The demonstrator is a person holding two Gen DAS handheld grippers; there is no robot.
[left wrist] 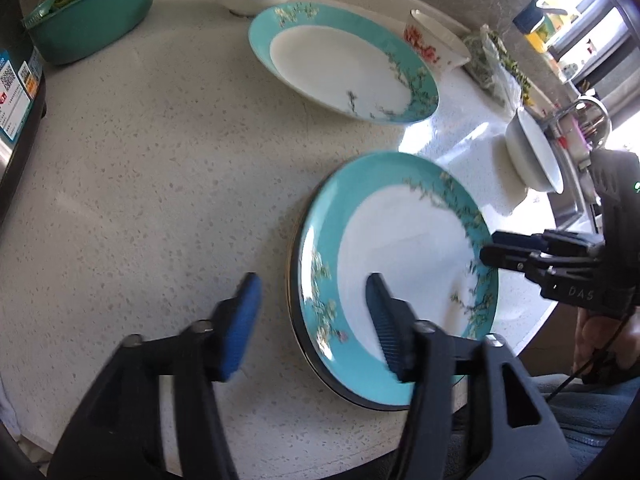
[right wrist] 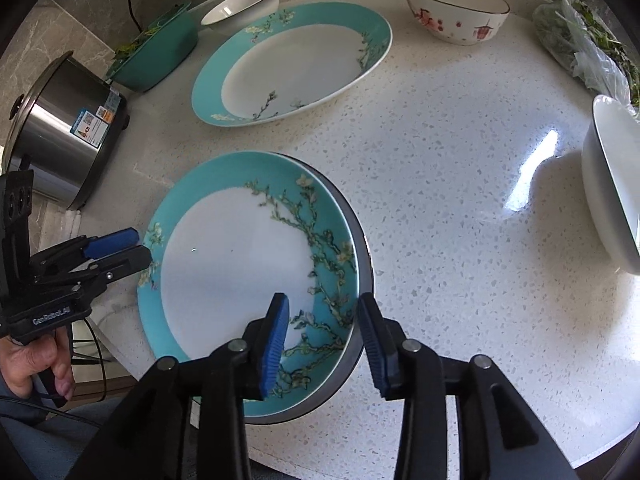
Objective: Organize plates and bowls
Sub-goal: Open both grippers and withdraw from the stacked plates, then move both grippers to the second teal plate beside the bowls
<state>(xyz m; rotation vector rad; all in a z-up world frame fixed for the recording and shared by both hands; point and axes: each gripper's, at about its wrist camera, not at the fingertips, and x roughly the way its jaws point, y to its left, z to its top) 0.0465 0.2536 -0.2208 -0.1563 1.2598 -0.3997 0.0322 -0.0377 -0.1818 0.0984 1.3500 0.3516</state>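
White speckled stone countertop (right wrist: 460, 208) under a grey marble backsplash (right wrist: 36, 28), window glare at the sink end; teal blossom plate (right wrist: 240, 272) sits on a dark-rimmed plate near the front edge, left gripper (left wrist: 312, 320) and right gripper (right wrist: 324, 340) both parted, straddling its rim, not clamping.

The right gripper (left wrist: 490, 250), seen from the left wrist camera, bears the letters "DAS" on its black body. The left gripper (right wrist: 138, 248), seen from the right wrist camera, reads "GenRobot.AI". The labels on the steel cooker (right wrist: 68, 136) are too small to read.
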